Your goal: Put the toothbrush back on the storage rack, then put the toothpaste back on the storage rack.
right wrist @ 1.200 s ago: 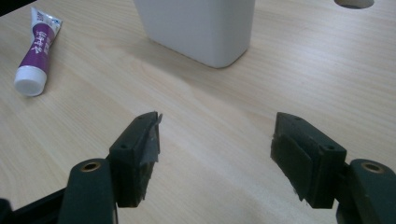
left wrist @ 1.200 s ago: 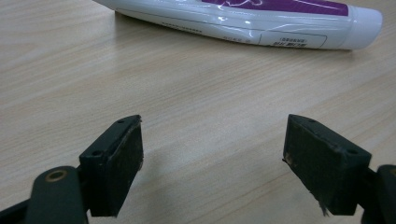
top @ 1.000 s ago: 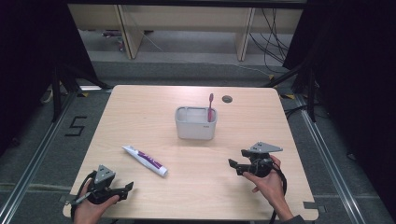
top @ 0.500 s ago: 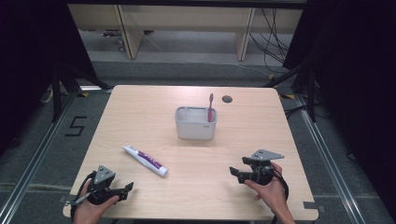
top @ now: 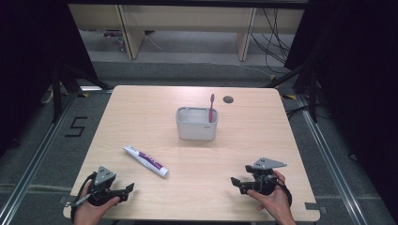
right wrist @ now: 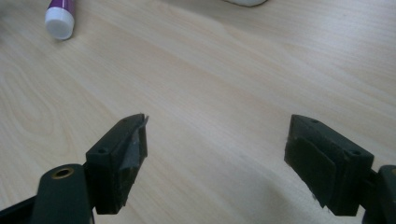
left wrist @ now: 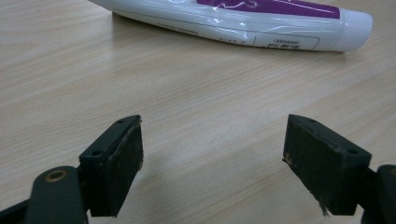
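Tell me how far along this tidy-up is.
Looks done: the toothbrush stands in the white bin. In hand: nothing; the left gripper and right gripper sit open near the table's front edge. Probably left: the toothpaste tube lying on the table.

Bare table before toothpaste tube

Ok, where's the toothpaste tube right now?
In the high view the toothpaste tube lies flat on the table's left front part, between the left gripper and the white container, touching neither.
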`<state>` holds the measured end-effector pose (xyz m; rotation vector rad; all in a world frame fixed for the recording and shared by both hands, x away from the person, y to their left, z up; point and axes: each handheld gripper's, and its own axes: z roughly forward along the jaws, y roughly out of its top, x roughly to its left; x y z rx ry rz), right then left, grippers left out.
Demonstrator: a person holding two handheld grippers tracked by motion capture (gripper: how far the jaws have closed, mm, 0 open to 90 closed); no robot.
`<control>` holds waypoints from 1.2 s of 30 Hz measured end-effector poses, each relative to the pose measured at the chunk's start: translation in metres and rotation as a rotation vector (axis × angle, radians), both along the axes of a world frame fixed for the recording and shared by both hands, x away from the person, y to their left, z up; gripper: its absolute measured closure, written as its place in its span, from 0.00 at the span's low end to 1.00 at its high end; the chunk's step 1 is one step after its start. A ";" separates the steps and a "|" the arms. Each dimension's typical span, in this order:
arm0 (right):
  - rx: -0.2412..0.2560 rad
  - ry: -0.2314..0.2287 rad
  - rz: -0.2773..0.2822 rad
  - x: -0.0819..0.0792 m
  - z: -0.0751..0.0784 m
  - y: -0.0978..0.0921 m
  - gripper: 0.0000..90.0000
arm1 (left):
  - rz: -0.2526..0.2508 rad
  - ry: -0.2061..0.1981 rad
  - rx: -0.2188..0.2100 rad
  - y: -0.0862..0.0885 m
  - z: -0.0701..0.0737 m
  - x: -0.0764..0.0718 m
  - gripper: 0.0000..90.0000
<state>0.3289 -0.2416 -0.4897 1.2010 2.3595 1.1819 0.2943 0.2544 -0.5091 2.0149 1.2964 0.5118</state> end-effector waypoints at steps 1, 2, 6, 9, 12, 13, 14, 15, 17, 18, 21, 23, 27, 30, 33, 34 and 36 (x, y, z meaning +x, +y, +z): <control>0.008 0.012 0.012 -0.001 -0.001 0.000 0.24 | 0.001 0.001 -0.001 0.000 0.000 0.000 0.22; 0.007 0.010 0.005 -0.004 -0.001 0.001 0.24 | -0.012 0.009 0.012 0.001 0.001 0.000 0.22; -0.001 0.036 0.007 -0.012 -0.001 0.003 0.24 | -0.017 0.013 0.010 0.000 0.001 0.000 0.22; -0.011 0.024 0.020 -0.016 -0.003 0.004 0.25 | 0.002 0.001 -0.005 0.000 0.000 0.000 0.22; 0.000 0.034 0.020 -0.020 -0.004 0.003 0.25 | -0.013 0.012 0.008 0.000 0.001 0.000 0.22; -0.017 0.018 0.033 -0.020 -0.004 0.001 0.25 | -0.015 0.011 0.016 0.000 0.002 -0.001 0.22; -0.017 0.018 0.033 -0.020 -0.004 0.001 0.25 | -0.015 0.011 0.016 0.000 0.002 -0.001 0.22; -0.006 0.035 0.020 -0.023 -0.005 0.002 0.25 | -0.023 0.006 0.018 -0.001 0.002 -0.001 0.22; -0.017 0.043 0.018 -0.025 -0.004 0.001 0.25 | -0.006 -0.006 -0.002 -0.004 0.002 -0.001 0.23; -0.022 0.033 0.016 -0.025 -0.004 0.000 0.26 | -0.031 0.000 0.013 -0.002 0.004 -0.001 0.23; -0.012 0.048 0.002 -0.027 -0.005 -0.001 0.26 | -0.016 -0.030 -0.032 -0.005 0.006 0.002 0.23; -0.017 0.030 0.014 -0.024 -0.006 -0.003 0.26 | -0.007 -0.034 -0.042 -0.009 0.008 0.003 0.23; -0.005 0.051 0.008 -0.027 -0.005 -0.003 0.27 | -0.038 -0.052 -0.077 -0.018 0.012 0.006 0.25; -0.012 0.039 0.008 -0.024 -0.007 -0.005 0.27 | -0.070 -0.085 -0.074 -0.026 0.018 0.009 0.29; -0.011 0.037 0.004 -0.024 -0.007 -0.005 0.27 | -0.113 -0.104 -0.051 -0.033 0.022 0.013 0.40; -0.011 0.037 0.004 -0.024 -0.007 -0.005 0.27 | -0.113 -0.104 -0.051 -0.033 0.022 0.013 0.43; -0.014 0.034 0.002 -0.024 -0.007 -0.005 0.27 | -0.140 -0.146 -0.038 -0.043 0.023 0.018 0.54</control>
